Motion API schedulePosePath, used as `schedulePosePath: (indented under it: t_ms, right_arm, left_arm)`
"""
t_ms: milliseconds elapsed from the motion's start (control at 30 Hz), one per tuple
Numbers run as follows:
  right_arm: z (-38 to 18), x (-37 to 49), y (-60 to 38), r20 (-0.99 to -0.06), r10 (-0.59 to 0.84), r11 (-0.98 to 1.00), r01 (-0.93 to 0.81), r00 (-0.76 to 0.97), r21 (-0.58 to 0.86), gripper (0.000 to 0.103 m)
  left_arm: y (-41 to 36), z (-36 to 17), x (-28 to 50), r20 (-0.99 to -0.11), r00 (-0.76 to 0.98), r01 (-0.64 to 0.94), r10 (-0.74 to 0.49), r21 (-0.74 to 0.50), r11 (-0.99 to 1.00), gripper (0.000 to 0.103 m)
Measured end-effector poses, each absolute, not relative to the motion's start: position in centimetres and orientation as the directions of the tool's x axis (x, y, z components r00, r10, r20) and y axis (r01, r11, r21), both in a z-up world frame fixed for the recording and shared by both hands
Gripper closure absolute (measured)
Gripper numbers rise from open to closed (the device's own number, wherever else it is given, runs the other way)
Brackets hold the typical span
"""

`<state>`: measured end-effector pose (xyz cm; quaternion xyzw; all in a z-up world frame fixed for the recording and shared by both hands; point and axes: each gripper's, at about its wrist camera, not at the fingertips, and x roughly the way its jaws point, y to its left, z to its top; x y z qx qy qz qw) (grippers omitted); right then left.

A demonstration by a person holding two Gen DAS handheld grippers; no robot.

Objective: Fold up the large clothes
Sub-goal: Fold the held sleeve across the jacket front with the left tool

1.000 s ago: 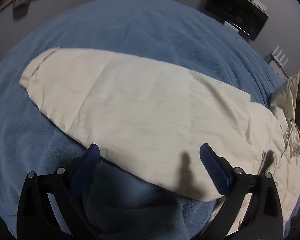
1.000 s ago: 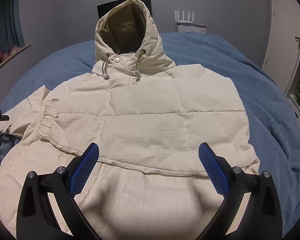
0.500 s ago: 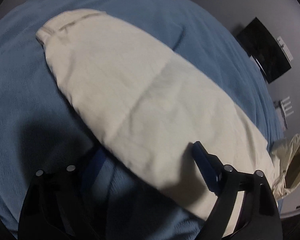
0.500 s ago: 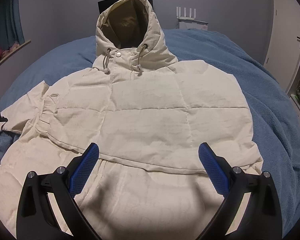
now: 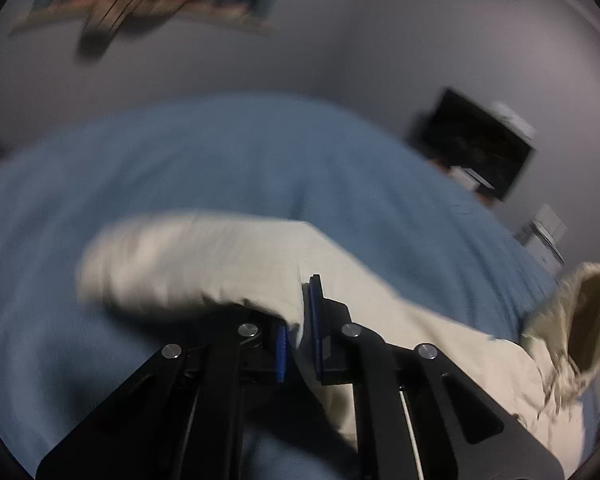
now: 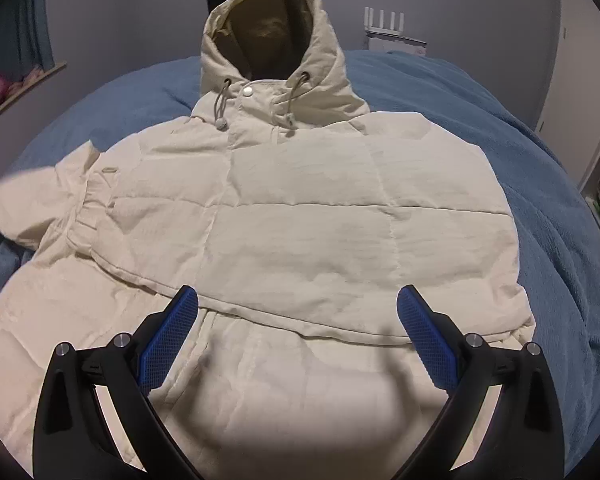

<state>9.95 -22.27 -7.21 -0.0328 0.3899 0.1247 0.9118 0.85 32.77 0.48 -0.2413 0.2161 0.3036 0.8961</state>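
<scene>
The cream hooded puffer jacket point(image 6: 300, 216) lies front-up across the blue bed cover point(image 6: 560, 208), hood toward the far edge, long axis running away from the camera. The left gripper point(image 5: 300, 344) has just clamped onto its outstretched sleeve point(image 5: 188, 256), probably to fold it inward. The right gripper point(image 6: 298, 344) hovers released over the hem.

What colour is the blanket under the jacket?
Blue blanket, clearest in the right wrist view.

A home bedroom. A blue blanket point(image 6: 540, 168) covers a wide bed; at the far wall stand a dark screen point(image 5: 476, 142) and a white router point(image 6: 384, 20). A closet door point(image 6: 580, 60) is on the right.
</scene>
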Motion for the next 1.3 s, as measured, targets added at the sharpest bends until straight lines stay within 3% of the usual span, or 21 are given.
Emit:
schedulePosePath:
  t_ms: [200, 500, 800, 1000, 1300]
  right_arm:
    - [-7.4, 9.8, -21.7, -0.72, 0.194, 0.963, -0.27, 0.666, 0.01, 0.007]
    - [-7.5, 10.0, -21.8, -0.729, 0.197, 0.963, -0.268, 0.656, 0.02, 0.007]
    - [-7.3, 10.2, -23.0, -0.716, 0.186, 0.975, -0.216, 0.673, 0.051, 0.007]
    - [-7.4, 10.7, -24.5, -0.721, 0.138, 0.989, -0.135, 0.679, 0.063, 0.007]
    - [-7.8, 11.3, -26.0, -0.731, 0.129, 0.992, -0.085, 0.67, 0.097, 0.007]
  left_arm:
    - [24.5, 6.8, 2.6, -0.401, 0.836, -0.46, 0.374, -0.142, 0.876, 0.096]
    - [9.0, 12.3, 3.3, -0.392, 0.908, -0.096, 0.146, 0.146, 0.985, 0.096]
    - [-0.1, 6.4, 7.5, -0.528, 0.829, 0.245, -0.183, 0.049, 0.968, 0.098]
    - [-1.3, 1.7, 10.4, -0.629, 0.686, 0.353, -0.365, -0.15, 0.923, 0.098]
    - [-2.1, -4.2, 12.3, -0.753, 0.537, 0.367, -0.38, -0.197, 0.909, 0.09]
